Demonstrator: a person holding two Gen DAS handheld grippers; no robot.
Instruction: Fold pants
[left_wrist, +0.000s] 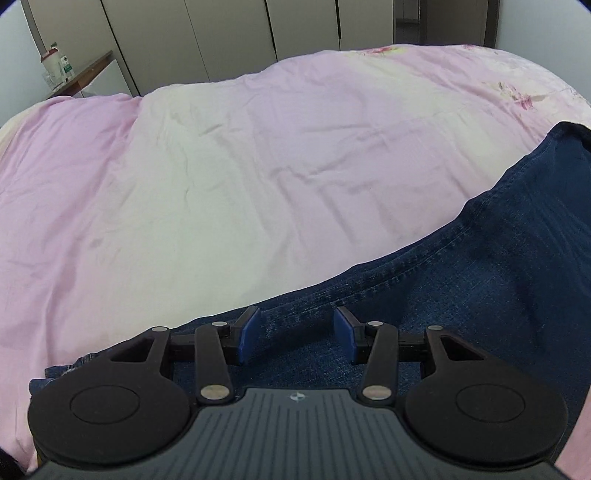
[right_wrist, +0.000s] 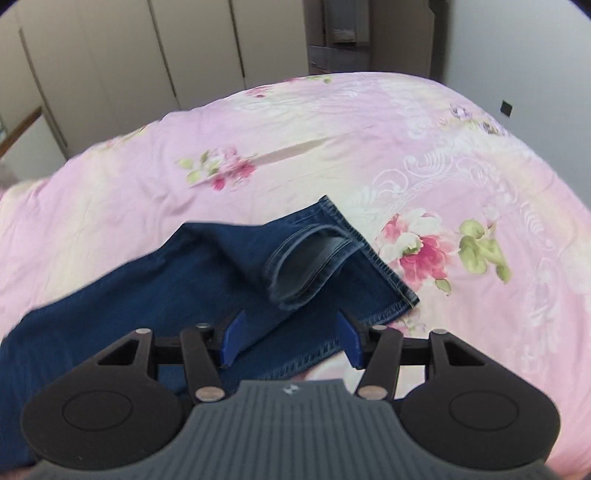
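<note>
Right wrist view shows you the jeans (right_wrist: 192, 280) lying on the bed cover (right_wrist: 480, 192), with both leg ends near your right gripper (right_wrist: 290, 339). Its fingers (right_wrist: 233, 338) are wide apart and hold nothing; the lower hem (right_wrist: 373, 266) runs toward 1 o'clock from them, and the upper leg opening (right_wrist: 306, 266) gapes, rolled a little, at 12 o'clock. If you close here, you may catch only the lower leg, because the upper cuff lies further forward; then the two legs would separate when you lift. This view is a little blurred, so I cannot tell how high the fingers are above the cloth.

On the left wrist view your left gripper (left_wrist: 297, 334) is over the wider part of the denim, fingers (left_wrist: 248, 334) also wide and empty. The side seam (left_wrist: 388, 273) passes toward 2 o'clock. The fabric here is flat, so the fingers may slide over it or pinch the soft cover below as well. If one hand lifts before the other, the fold would probably become crooked.
</note>
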